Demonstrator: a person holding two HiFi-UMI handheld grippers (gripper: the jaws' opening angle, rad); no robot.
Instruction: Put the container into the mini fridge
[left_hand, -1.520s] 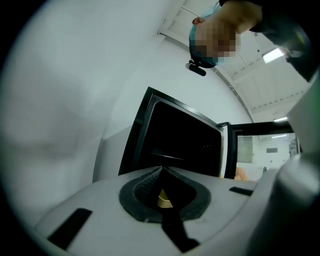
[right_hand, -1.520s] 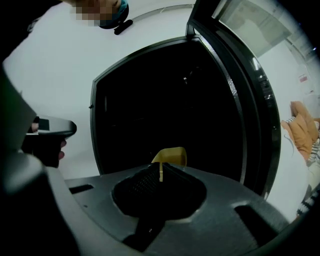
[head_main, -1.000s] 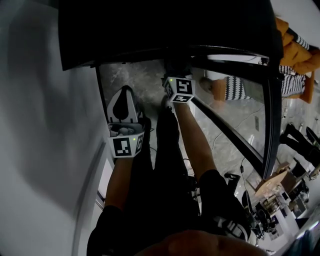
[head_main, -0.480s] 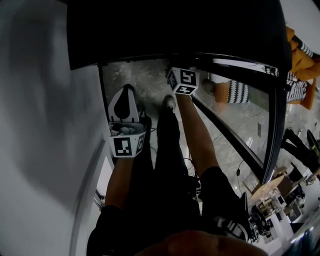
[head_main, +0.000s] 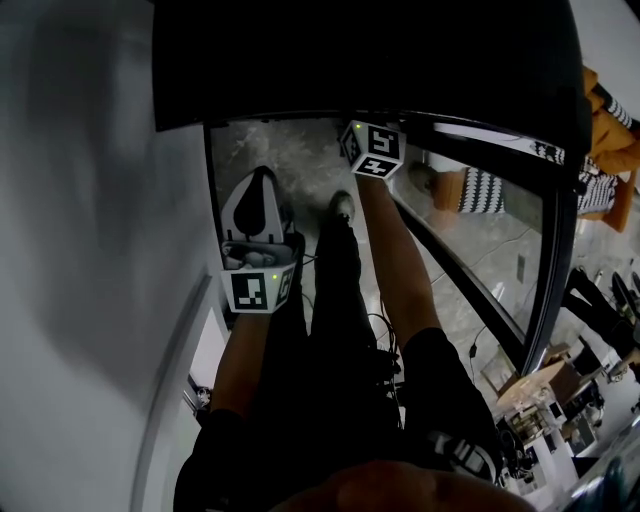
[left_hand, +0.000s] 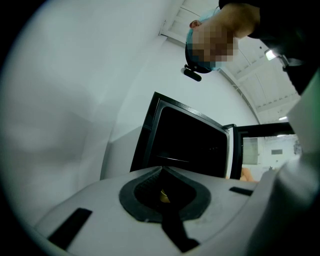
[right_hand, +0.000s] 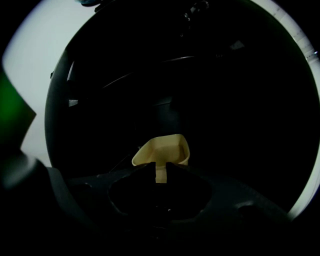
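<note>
The black mini fridge fills the top of the head view, its glass door swung open to the right. My right gripper reaches into the dark inside, shut on the rim tab of a small pale yellow container. In the head view only its marker cube shows, at the fridge's front edge; the jaws and container are hidden there. My white left gripper hangs lower left of the opening, shut with nothing in it. From the left gripper the fridge stands ahead.
A white wall runs along the left. Cables lie on the marble floor by the person's legs. Boxes and gear crowd the lower right. An orange seat with striped cloth stands beyond the door.
The right gripper has moved forward, further up the picture toward the fridge's inside, with the container in it. The left gripper has stayed where it was.
</note>
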